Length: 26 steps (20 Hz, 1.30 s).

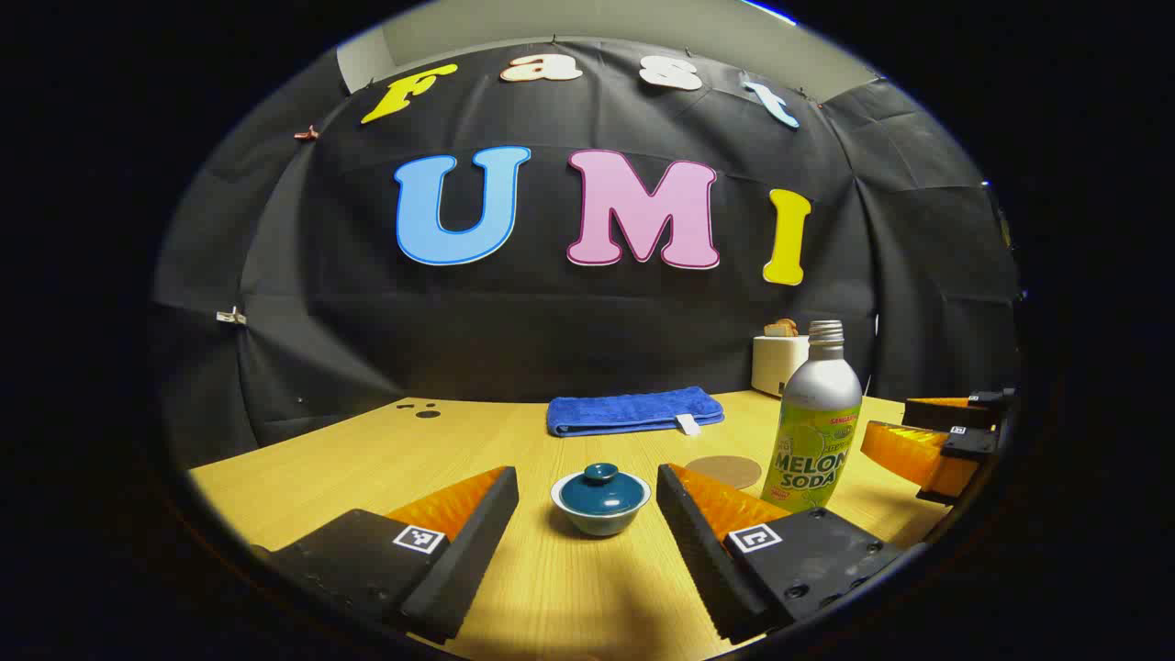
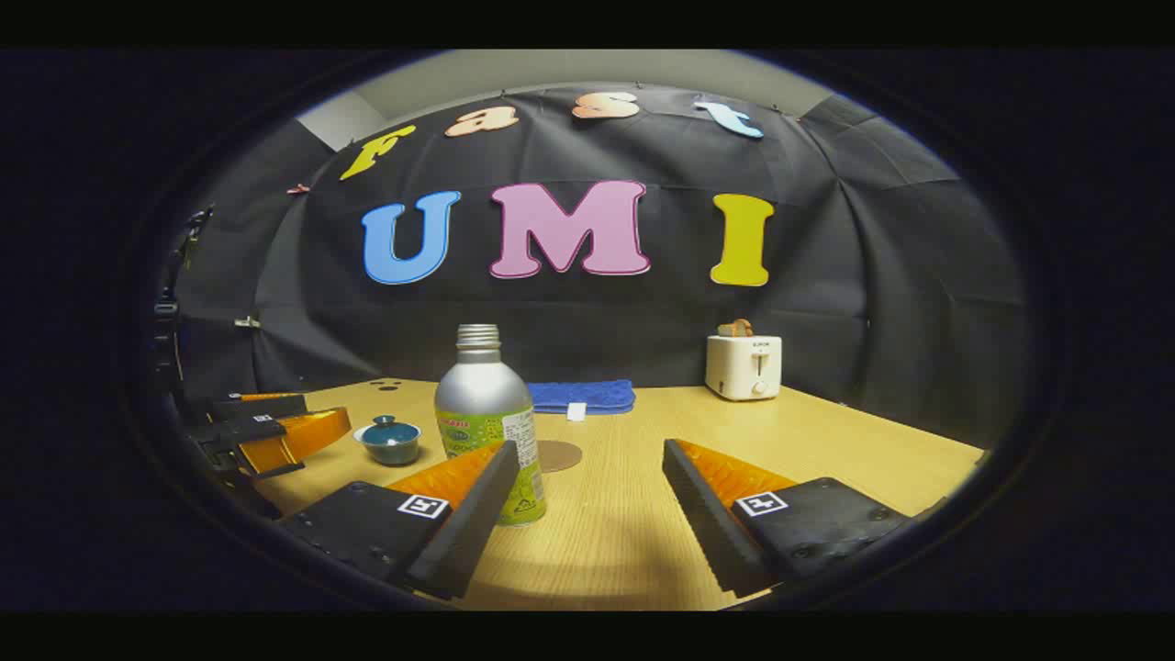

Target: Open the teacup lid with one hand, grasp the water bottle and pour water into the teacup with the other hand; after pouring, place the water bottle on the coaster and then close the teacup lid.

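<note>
A: Where is the teacup (image 1: 600,500) sitting?
B: On the table (image 1: 367,450), lid (image 1: 601,487) on, ahead of the left gripper (image 1: 587,500), which is gaping wide.
A: And the bottle (image 2: 486,418)?
B: Standing uncapped beside the coaster (image 2: 558,454); the right gripper (image 2: 587,482) is gaping wide too, holding nothing.

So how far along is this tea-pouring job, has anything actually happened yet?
Nothing looks done yet. The lid sits on the teacup, and the bottle stands untouched on the table beside the bare coaster. In hand: the left gripper is lined up on the teacup, jaws open; the right gripper is open beside the bottle. Left: lifting the lid, pouring, parking the bottle, closing.
</note>
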Each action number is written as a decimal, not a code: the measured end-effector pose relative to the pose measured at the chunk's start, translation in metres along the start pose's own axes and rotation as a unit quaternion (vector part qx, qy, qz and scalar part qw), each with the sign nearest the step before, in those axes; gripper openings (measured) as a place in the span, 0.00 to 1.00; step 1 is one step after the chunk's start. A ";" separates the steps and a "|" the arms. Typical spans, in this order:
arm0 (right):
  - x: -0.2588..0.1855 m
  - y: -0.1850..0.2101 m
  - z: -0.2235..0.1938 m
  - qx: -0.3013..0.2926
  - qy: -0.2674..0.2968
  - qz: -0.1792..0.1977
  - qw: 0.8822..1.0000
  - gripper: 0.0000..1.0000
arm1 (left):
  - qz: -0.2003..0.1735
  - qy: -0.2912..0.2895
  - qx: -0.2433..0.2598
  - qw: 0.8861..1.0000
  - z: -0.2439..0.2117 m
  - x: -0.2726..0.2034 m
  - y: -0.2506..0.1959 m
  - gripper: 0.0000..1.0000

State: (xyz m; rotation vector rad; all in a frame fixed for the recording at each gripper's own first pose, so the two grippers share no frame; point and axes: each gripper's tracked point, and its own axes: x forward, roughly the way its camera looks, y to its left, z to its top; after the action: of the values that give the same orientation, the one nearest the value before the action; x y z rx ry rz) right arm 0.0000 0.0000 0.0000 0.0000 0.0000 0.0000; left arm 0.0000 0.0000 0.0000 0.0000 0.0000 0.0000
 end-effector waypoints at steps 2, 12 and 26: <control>0.000 0.000 0.000 0.000 0.000 0.000 1.000 0.97 | 0.006 0.000 0.000 1.000 0.000 0.000 0.002 0.96; 0.000 0.000 0.000 0.000 0.000 0.000 1.000 0.97 | 0.000 0.000 0.000 1.000 0.000 0.000 -0.001 0.96; 0.001 0.001 -0.001 0.000 0.001 0.008 1.000 0.98 | -0.023 0.018 -0.001 1.000 -0.004 0.045 -0.005 0.96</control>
State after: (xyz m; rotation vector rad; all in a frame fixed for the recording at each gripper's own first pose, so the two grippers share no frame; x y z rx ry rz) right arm 0.0008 0.0014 -0.0005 0.0008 0.0012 0.0152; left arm 0.0454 -0.0047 -0.0042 -0.0023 0.0356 -0.0459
